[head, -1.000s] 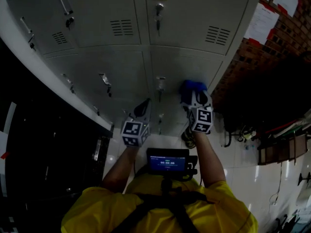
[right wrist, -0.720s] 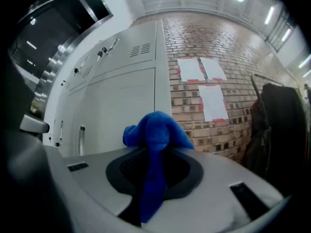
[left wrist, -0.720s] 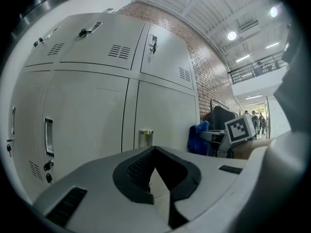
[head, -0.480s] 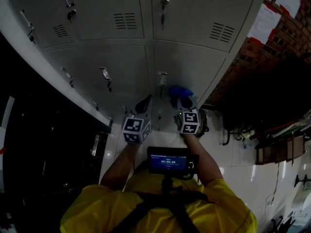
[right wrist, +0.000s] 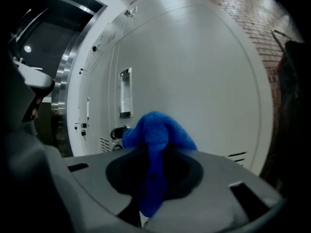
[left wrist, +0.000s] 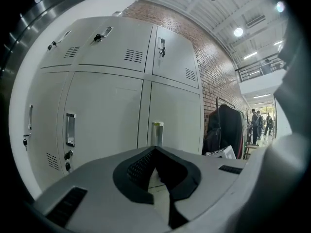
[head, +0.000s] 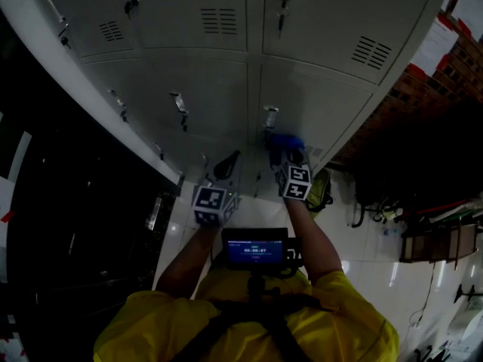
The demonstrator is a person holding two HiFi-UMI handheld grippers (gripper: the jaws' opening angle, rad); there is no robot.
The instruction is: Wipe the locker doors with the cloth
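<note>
Grey locker doors (head: 317, 104) fill the upper head view. My right gripper (head: 287, 155) is shut on a blue cloth (head: 285, 141), which bunches out past the jaws against a lower door, just right of its handle (head: 270, 116). In the right gripper view the blue cloth (right wrist: 156, 132) hangs down between the jaws of the right gripper (right wrist: 155, 164), with the door handle (right wrist: 125, 92) behind it. My left gripper (head: 226, 165) is held a little to the left, off the doors. In its own view the left gripper (left wrist: 155, 152) has its jaws shut on nothing, facing the lower doors (left wrist: 175, 115).
A brick wall (head: 400, 119) adjoins the lockers on the right. A greenish bag (head: 321, 190) lies on the glossy floor at the lockers' foot. A dark coat (left wrist: 226, 130) hangs on a rack, with people (left wrist: 256, 125) far behind. A dark steel-framed opening (head: 68, 202) lies to the left.
My right gripper has carried the blue cloth leftward across the lower door, toward its handle. The left gripper has stayed roughly in place.
</note>
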